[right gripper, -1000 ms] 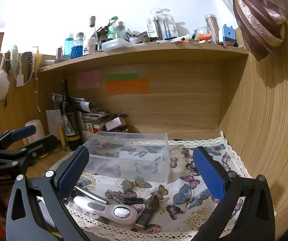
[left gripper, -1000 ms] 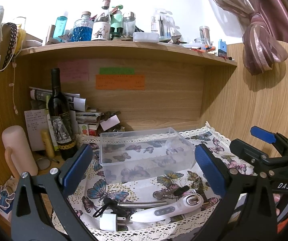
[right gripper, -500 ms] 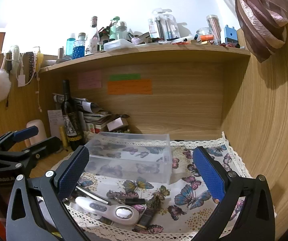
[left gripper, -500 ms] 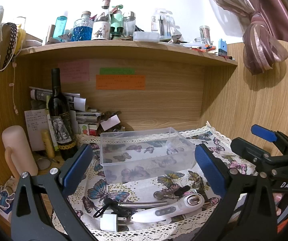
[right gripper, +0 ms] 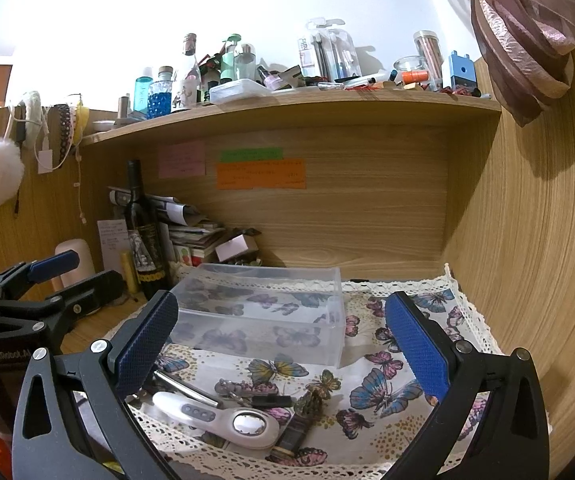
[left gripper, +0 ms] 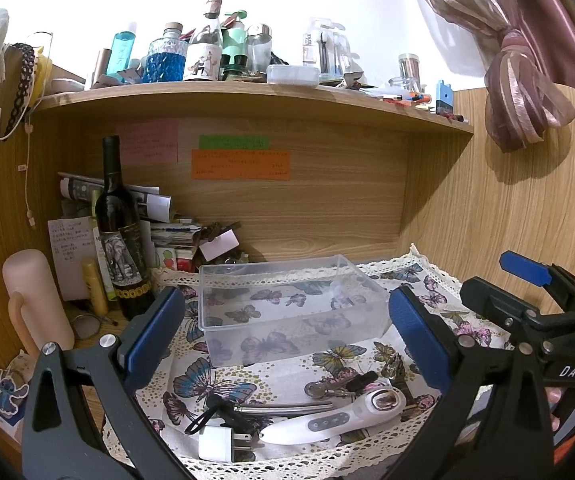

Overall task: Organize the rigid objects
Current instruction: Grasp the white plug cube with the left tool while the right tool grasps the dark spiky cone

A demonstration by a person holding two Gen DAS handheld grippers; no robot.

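Tongs, both pairs, gaping wide and empty over the butterfly-cloth tabletop [left gripper: 427,276].
Left view: left tongs [left gripper: 285,328] frame the clear empty bin [left gripper: 287,304]; white handheld device [left gripper: 339,420], plug [left gripper: 215,446], metal rod [left gripper: 283,407] lie loose before it. Right view: right tongs [right gripper: 283,340] poised likewise, presumably for a first pick.

clear glossy plastic box [left gripper: 291,304] on lace-edged printed cloth [left gripper: 427,280]; matt wood-grain shelf [left gripper: 247,98].
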